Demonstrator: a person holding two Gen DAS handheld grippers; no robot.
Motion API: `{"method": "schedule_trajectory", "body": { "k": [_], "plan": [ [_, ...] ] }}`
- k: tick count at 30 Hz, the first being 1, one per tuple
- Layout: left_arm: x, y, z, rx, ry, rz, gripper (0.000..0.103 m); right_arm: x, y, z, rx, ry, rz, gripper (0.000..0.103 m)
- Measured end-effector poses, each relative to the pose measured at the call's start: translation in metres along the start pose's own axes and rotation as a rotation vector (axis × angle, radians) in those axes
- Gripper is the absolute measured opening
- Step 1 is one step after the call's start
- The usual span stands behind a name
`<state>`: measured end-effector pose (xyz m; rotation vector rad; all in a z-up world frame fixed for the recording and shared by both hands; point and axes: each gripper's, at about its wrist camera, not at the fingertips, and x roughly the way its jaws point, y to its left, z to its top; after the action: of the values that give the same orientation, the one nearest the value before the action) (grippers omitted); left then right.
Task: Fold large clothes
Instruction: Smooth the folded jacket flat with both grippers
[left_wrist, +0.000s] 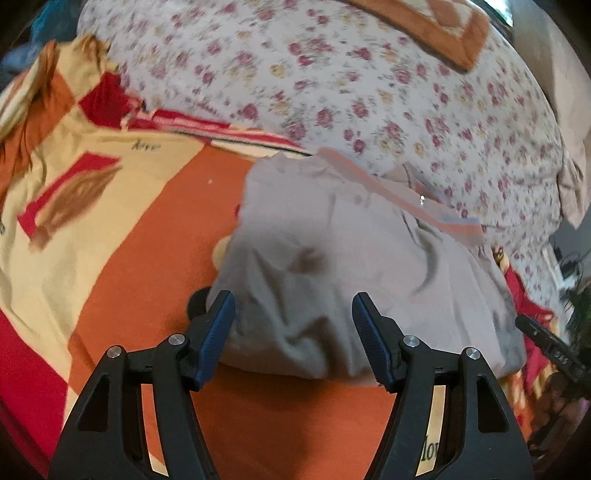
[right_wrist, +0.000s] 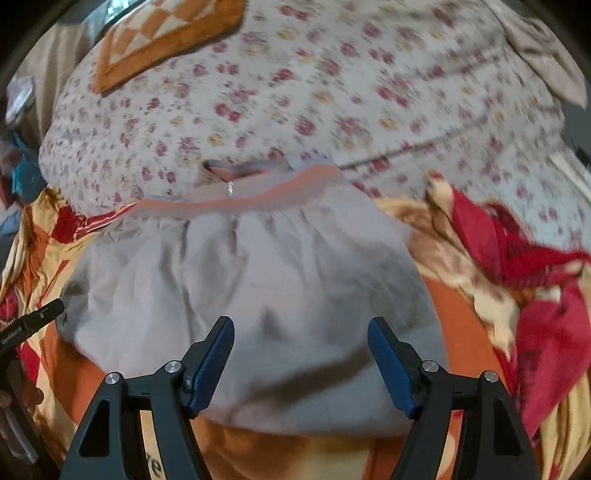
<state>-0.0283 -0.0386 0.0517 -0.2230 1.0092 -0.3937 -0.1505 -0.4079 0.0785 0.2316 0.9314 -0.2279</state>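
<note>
The grey garment (right_wrist: 236, 280) lies bunched in a soft, rounded heap on the orange part of a bed cover (left_wrist: 155, 229), its cloth matte and creased into shallow folds. Along its far edge runs a gathered waistband (right_wrist: 258, 194) in salmon and pale blue, with a small shiny metal piece (right_wrist: 229, 189) near it. In the left wrist view the same garment (left_wrist: 332, 266) shows deeper wrinkles and a darker smudge near its middle.

The left tool (left_wrist: 293, 317) hangs over the near edge of the heap, jaws wide with ribbed blue pads (left_wrist: 218, 332) and nothing gripped between them. The right tool (right_wrist: 301, 347) hovers likewise over the near hem, jaws wide and empty.

The bed cover is patterned in orange, cream and red blocks. Beyond the garment spreads a white floral sheet (left_wrist: 332, 81) with small pink and yellow flowers. On it, farther back, rests an orange-bordered checked cushion (right_wrist: 162, 33). To the right of the heap lies rumpled red and cream cloth (right_wrist: 524, 280). Both views are blurred.
</note>
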Motion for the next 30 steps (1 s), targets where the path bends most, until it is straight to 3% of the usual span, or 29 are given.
{"method": "schedule_trajectory", "body": {
  "k": [3, 7, 14, 18, 23, 27, 30],
  "plan": [
    [0.007, 0.017, 0.006, -0.087, 0.036, -0.055, 0.073, 0.011, 0.003, 0.013, 0.024, -0.023, -0.031, 0.072],
    [0.012, 0.025, 0.012, -0.123, 0.044, -0.052, 0.073, 0.034, 0.004, 0.020, 0.083, 0.030, 0.001, 0.072],
    [0.026, 0.017, 0.013, -0.093, 0.076, -0.037, 0.073, 0.053, 0.066, 0.024, -0.070, 0.031, 0.068, 0.072],
    [0.027, 0.012, 0.014, -0.067, 0.070, -0.030, 0.073, 0.087, 0.084, 0.010, -0.118, 0.129, 0.025, 0.072],
    [0.029, 0.018, 0.015, -0.101, 0.082, -0.059, 0.073, 0.075, 0.081, 0.013, -0.117, 0.124, 0.036, 0.072],
    [0.027, 0.019, 0.016, -0.129, 0.083, -0.090, 0.077, 0.054, 0.082, 0.026, -0.118, 0.062, 0.050, 0.072],
    [0.026, 0.020, 0.017, -0.135, 0.083, -0.099, 0.078, 0.055, 0.085, 0.031, -0.096, 0.062, 0.078, 0.080]
  ]
}}
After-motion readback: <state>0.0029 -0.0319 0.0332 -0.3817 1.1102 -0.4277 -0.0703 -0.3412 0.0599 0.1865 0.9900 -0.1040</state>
